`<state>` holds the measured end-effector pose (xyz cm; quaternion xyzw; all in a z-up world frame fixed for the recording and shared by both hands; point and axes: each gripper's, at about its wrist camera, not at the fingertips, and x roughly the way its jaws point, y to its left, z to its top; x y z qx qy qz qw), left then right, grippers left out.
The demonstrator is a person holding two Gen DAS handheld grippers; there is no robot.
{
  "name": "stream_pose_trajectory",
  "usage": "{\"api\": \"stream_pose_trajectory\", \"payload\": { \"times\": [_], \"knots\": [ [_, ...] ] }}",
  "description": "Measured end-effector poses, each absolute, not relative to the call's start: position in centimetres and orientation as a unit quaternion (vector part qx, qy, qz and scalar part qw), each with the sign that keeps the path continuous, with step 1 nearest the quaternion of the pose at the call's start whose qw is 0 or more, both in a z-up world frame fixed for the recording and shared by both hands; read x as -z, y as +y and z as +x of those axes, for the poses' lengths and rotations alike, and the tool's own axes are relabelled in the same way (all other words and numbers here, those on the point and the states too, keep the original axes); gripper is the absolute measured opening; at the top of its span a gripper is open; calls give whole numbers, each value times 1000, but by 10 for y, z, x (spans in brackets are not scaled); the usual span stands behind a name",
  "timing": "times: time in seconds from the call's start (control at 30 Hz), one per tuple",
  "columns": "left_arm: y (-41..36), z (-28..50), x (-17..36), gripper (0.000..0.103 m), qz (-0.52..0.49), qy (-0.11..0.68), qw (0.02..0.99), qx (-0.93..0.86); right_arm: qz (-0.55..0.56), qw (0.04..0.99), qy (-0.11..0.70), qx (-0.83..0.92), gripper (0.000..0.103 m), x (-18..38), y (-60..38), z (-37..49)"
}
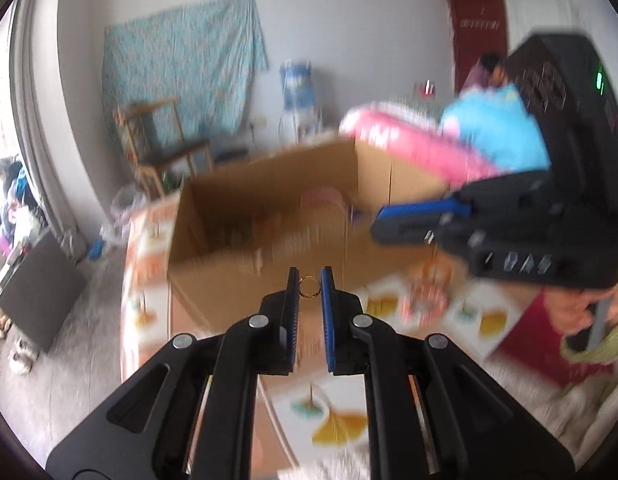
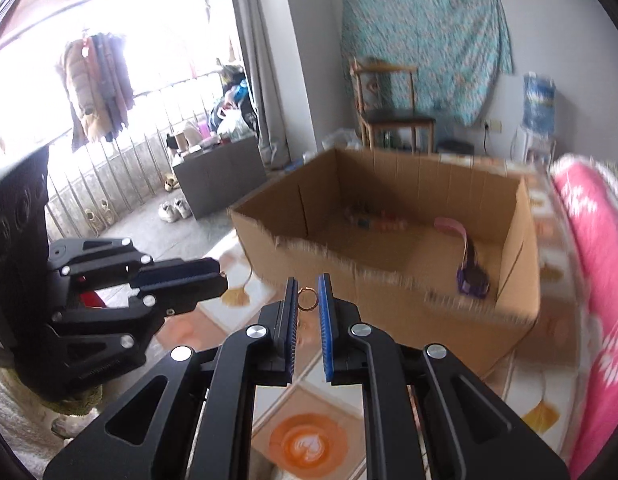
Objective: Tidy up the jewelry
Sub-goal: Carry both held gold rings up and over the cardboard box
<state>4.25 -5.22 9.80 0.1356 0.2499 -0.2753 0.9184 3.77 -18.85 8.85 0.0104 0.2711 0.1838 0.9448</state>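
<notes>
My left gripper is shut on a thin gold ring, which stands upright between the fingertips, above the near wall of an open cardboard box. My right gripper is shut on a rose-gold ring pinched at its tips, in front of the same cardboard box. Each gripper shows in the other's view: the right gripper at the right and the left gripper at the left, both held over the table.
The box holds a pink item, a purple item and several small things at the back. The table carries a leaf-patterned cloth. A pink blanket lies to the right. A round patterned object sits on the cloth.
</notes>
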Motion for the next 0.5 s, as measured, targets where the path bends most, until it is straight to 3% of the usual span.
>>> {"api": "stream_pose_trajectory", "payload": {
  "times": [0.17,0.5],
  "knots": [
    [-69,96,-117,10,130,254,913,291,2,945,270,-185,11,-118,-203,80],
    [-119,270,-82,10,126,481,819,288,66,847,493,-186,11,-85,-244,251]
  ]
}}
